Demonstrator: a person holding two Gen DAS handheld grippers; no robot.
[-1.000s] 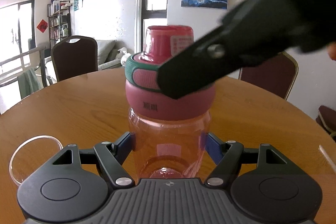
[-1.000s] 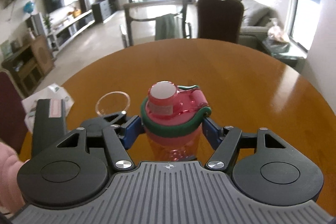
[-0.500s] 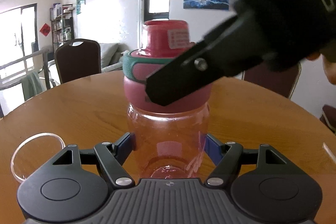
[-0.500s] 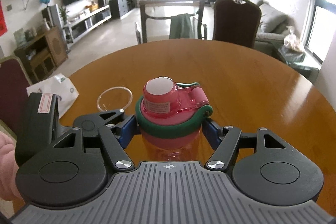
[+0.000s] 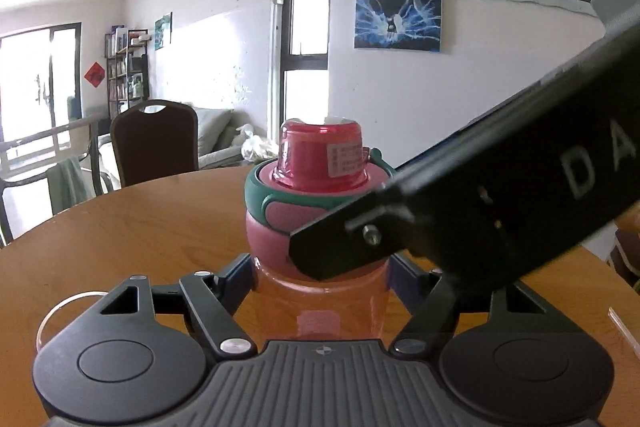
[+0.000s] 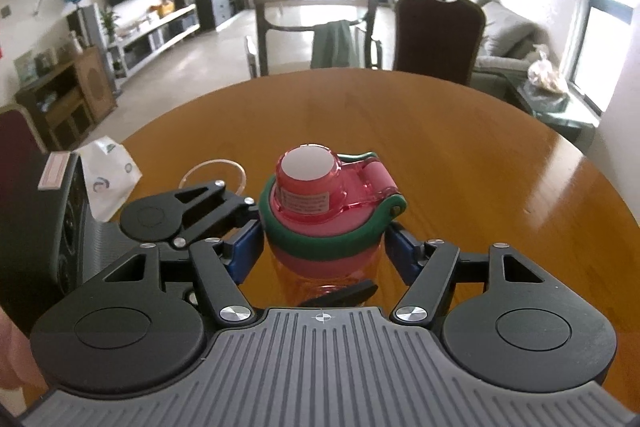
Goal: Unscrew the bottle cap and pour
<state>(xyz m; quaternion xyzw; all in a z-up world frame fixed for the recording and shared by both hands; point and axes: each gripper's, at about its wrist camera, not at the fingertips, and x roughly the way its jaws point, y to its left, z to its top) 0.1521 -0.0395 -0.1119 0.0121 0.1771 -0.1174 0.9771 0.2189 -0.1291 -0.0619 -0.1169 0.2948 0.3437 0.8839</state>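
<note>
The round wooden table (image 6: 460, 147) took up most of both views, with the orange bottle (image 5: 320, 303) standing upright on it, well in from the edge. Only the right wrist view looked down on the lid and showed the flip cap's white top, plus a white bag (image 6: 106, 183) at the table's left edge. The left wrist view got the bottle side-on, with wall posters behind. A clear glass (image 5: 66, 311) sat just left of the bottle in both. The left gripper (image 5: 320, 275) was clamped on the bottle's body, blue pads against both sides. The right gripper (image 6: 324, 247) was closed around the pink and green cap (image 6: 320, 211), its pads tight against the pink collar.
</note>
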